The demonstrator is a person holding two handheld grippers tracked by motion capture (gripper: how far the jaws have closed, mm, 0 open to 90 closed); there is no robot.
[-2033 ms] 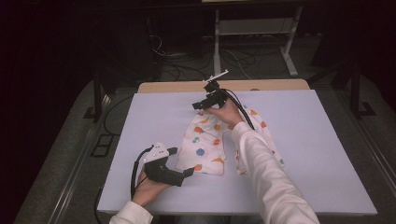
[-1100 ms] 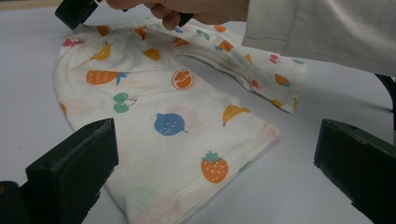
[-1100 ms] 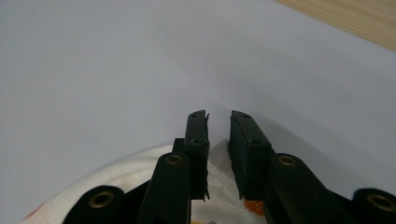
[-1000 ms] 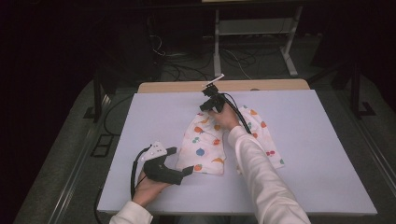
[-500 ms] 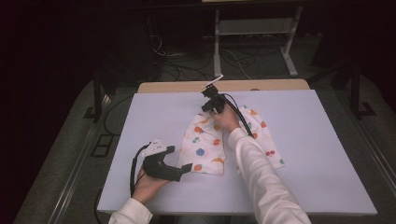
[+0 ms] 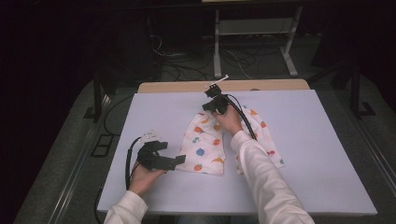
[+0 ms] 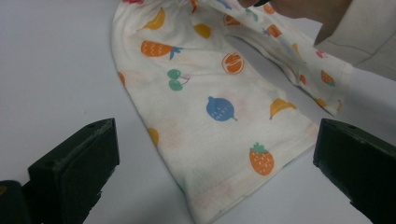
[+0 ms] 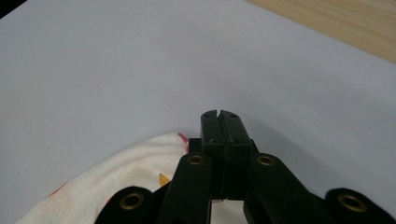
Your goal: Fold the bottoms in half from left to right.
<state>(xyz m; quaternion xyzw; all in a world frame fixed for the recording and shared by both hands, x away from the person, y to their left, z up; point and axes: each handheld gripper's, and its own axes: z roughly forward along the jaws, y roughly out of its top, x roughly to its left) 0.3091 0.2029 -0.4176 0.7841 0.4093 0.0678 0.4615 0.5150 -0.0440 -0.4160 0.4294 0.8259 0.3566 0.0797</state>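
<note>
Fruit-print shorts (image 6: 205,144) spread lengthwise on the table (image 6: 317,140): right gripper (image 6: 211,106) clamped at far waistband, jaws closed; left gripper (image 6: 180,161) nearest the near hem, jaws wide.

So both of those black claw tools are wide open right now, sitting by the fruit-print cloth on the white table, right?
Not quite. The left gripper is wide open, with the cloth lying between its fingers in the left gripper view. The right gripper is shut, as the right gripper view shows: its fingers are pressed together at the cloth's far edge. The rest holds: fruit-print cloth, white table.
</note>
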